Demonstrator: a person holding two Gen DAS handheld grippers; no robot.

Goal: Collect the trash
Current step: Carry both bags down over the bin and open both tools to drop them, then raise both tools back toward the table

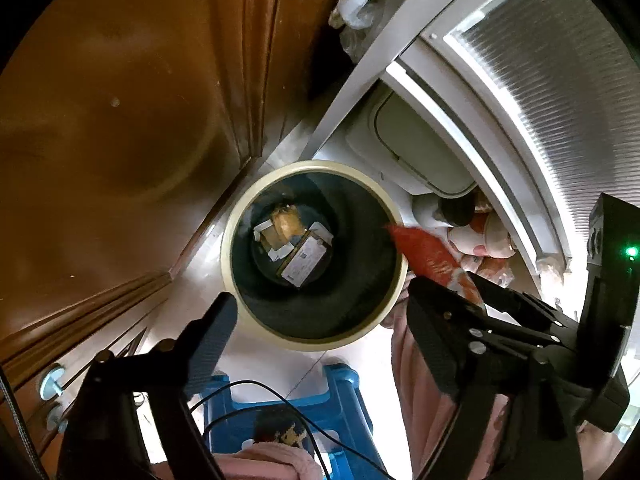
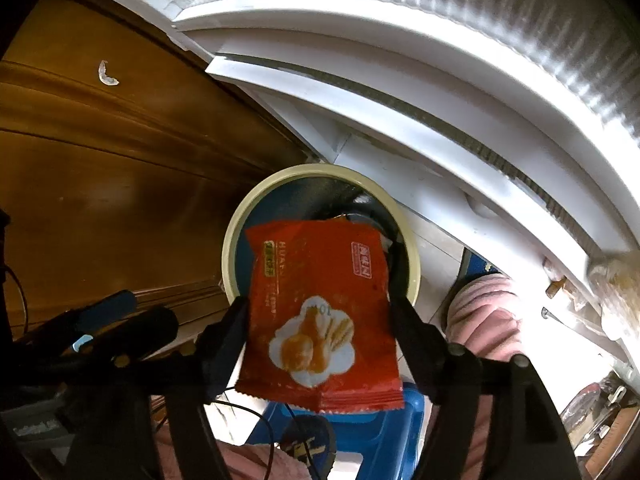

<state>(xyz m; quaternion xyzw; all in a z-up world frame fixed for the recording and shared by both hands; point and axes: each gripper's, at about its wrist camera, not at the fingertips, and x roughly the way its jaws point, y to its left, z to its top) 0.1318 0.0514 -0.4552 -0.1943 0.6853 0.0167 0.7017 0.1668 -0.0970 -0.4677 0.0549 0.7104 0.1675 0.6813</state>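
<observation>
1. The right claw (image 2: 320,328) is clamped on a red snack wrapper (image 2: 320,316), held above the bin (image 2: 236,232) just ahead.
2. Much of the bin's inside is hidden behind the wrapper.
3. The left claw (image 1: 320,316) is held apart, with nothing between its fingers.
4. Boxes (image 1: 304,260) are seen at the bin's bottom; their print cannot be read.

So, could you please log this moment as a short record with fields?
held item: red snack wrapper, above the bin mouth
holder: right gripper, fingers on both wrapper edges
left gripper: open, empty, over the near rim
bin: round trash bin, cream rim, dark liner
bin contents: small printed carton and paper scraps at the bottom
below grippers: blue plastic stool
</observation>
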